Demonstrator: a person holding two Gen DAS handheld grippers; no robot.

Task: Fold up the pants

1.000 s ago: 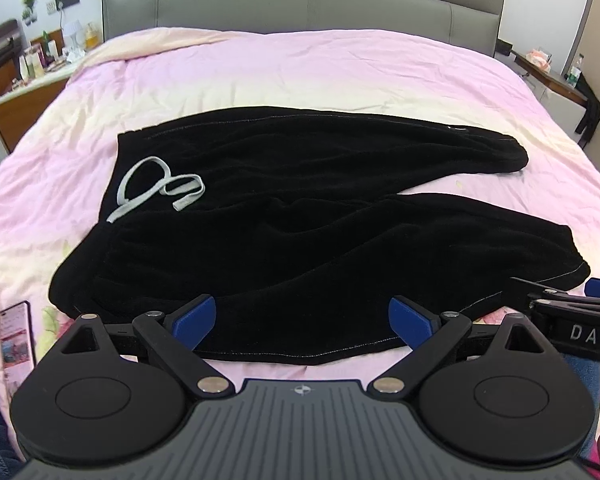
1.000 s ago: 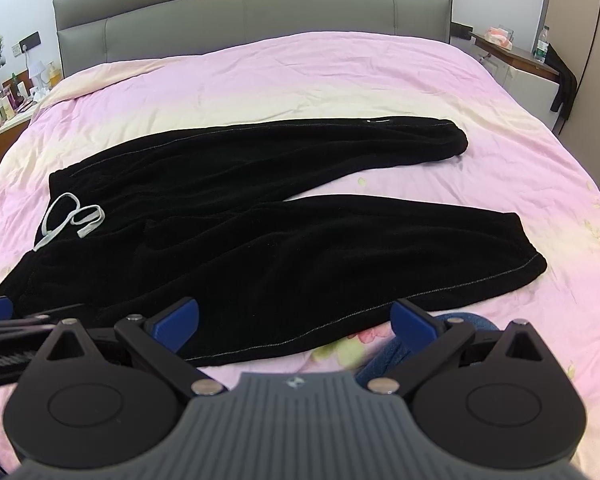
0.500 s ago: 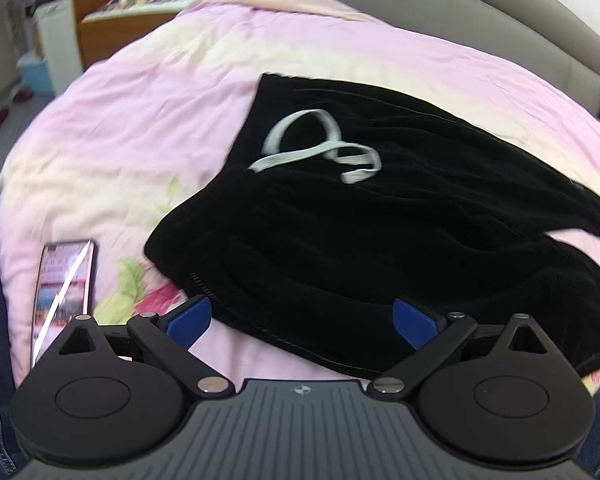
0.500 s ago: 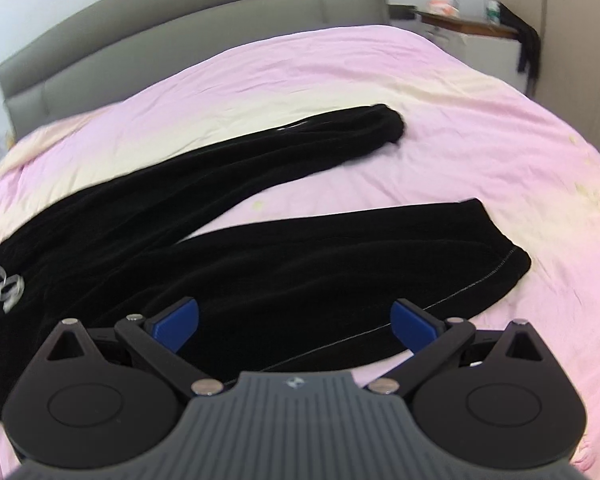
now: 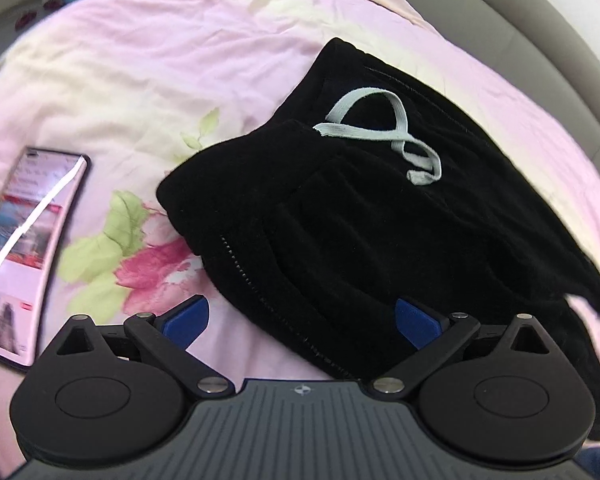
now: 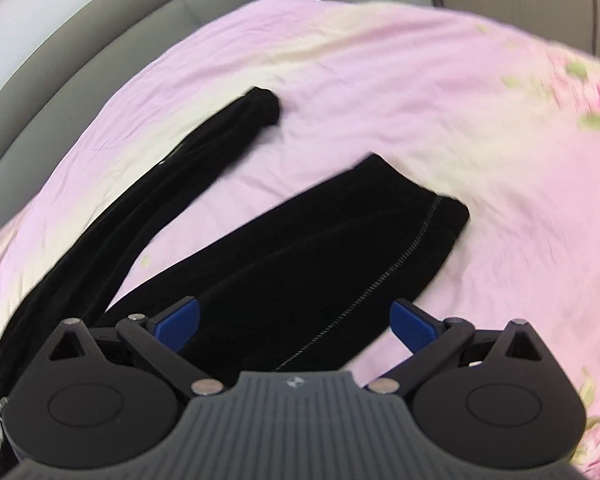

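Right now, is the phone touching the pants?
Apart. The left wrist view shows the phone left of the pants, with a strip of floral bedspread between them.

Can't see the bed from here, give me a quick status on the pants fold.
Left gripper open over the waist. Right gripper open over near leg cuff. Black pants flat, unfolded. Phone beside waistband.

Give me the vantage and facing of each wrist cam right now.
Left wrist: on the left gripper, low over the near bed edge, aimed at the pants' waistband and drawstring; phone at left; open fingers show.
Right wrist: on the right gripper, aimed along the legs towards the cuff; open fingers show.
Shared: the pants and pink bedspread.
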